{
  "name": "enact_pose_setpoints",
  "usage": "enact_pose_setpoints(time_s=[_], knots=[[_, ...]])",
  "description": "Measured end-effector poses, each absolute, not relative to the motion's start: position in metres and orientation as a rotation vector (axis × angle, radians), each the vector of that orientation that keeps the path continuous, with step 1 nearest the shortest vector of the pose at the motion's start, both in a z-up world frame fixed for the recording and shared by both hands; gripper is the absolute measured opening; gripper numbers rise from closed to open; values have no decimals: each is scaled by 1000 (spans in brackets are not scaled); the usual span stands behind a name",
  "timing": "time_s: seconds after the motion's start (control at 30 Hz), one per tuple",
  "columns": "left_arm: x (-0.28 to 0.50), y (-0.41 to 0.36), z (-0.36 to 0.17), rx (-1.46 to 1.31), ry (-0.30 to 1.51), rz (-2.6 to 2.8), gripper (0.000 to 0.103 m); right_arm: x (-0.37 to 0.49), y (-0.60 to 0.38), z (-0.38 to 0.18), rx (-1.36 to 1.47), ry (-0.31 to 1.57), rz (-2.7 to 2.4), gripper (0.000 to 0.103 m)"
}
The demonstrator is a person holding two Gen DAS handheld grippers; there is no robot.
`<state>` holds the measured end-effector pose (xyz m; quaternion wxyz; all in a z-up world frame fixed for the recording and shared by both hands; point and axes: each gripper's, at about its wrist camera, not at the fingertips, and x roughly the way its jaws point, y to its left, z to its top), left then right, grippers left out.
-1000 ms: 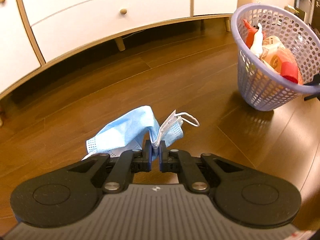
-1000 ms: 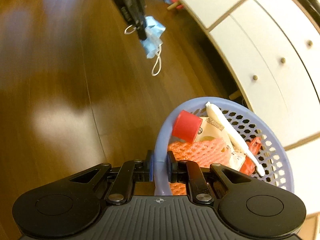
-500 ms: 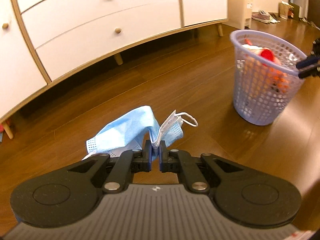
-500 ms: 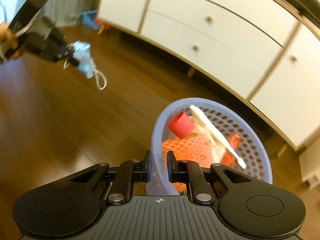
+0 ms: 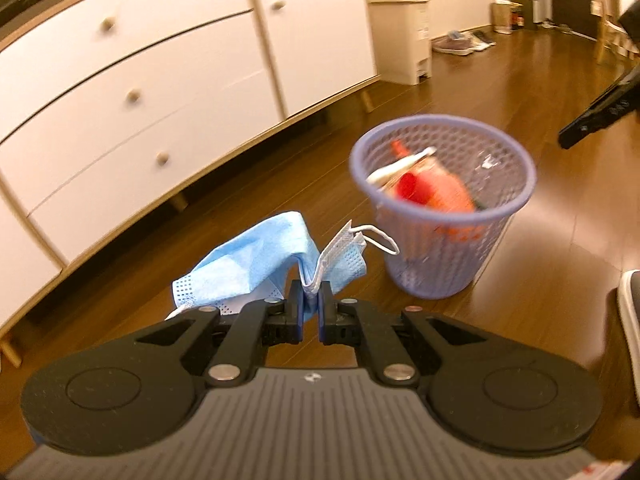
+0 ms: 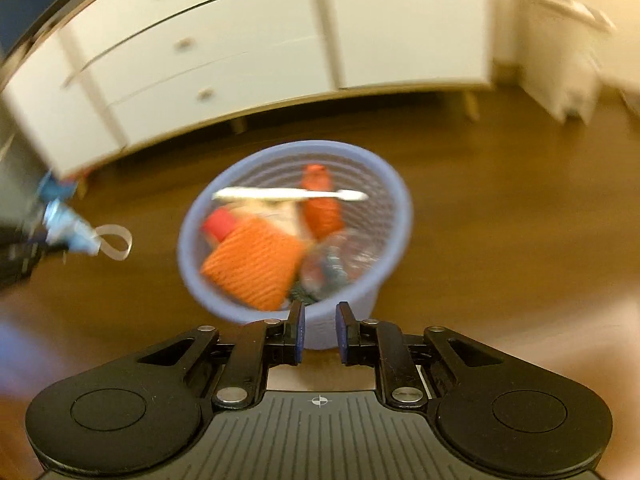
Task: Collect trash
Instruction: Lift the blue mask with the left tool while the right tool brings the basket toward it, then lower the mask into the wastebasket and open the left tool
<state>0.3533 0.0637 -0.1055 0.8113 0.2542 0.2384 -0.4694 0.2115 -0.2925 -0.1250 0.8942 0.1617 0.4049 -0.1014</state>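
At the far left a white dresser [image 5: 132, 92] runs along the wall on short wooden legs, and the wooden floor [image 5: 540, 92] in front of it carries everything else. Near the left wrist camera, the left gripper [image 5: 309, 306] has its jaws clamped on a crumpled blue face mask [image 5: 264, 256], pinched at a fold so that the bulk fans out to the left and the white ear loop [image 5: 380, 240] dangles free to the right, off the floor; held this way the mask hangs clear and should drop cleanly once let go. Just to the right and a little farther off stands the lavender mesh basket [image 5: 442, 216], upright on the floor and already holding an orange foam net [image 6: 256, 264], a red cap [image 5: 412, 188], a white stick-like item [image 6: 288, 195] lying across the top and some clear plastic. The mask is near the basket's rim but not over it, so I judge the carry unfinished. In the right wrist view the right gripper [image 6: 320, 330] hovers just at the basket's near wall with its jaws slightly apart and nothing between them, the rim showing through the gap, perhaps placed to steady the basket; that view is motion-blurred.
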Motion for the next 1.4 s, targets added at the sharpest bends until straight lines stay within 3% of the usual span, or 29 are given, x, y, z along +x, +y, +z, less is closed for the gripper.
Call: enact_pose_setpoints(time_s=[0.1,0.57,0.63,0.67,1.3,1.4], knots=[[347,41,-97,556,482,-1030,4,213,-318,-126,481,809,-286,28],[321,-56,-98,631,403,-1113,4,234,-366,-168,751,761,-436,29],[318,-62,-101,640,406,-1115,4,232,-367,-170,747,752,-425,26],[317,-64,-102,645,407,-1113,4,231,-366,-170,735,746,-413,14],[290,-68,-107,738,335,-1174,5,230,-304,-151,545,817,-193,8],[286,-70,-114,791,337,-1167,14,231,-302,-150,546,813,-193,8]])
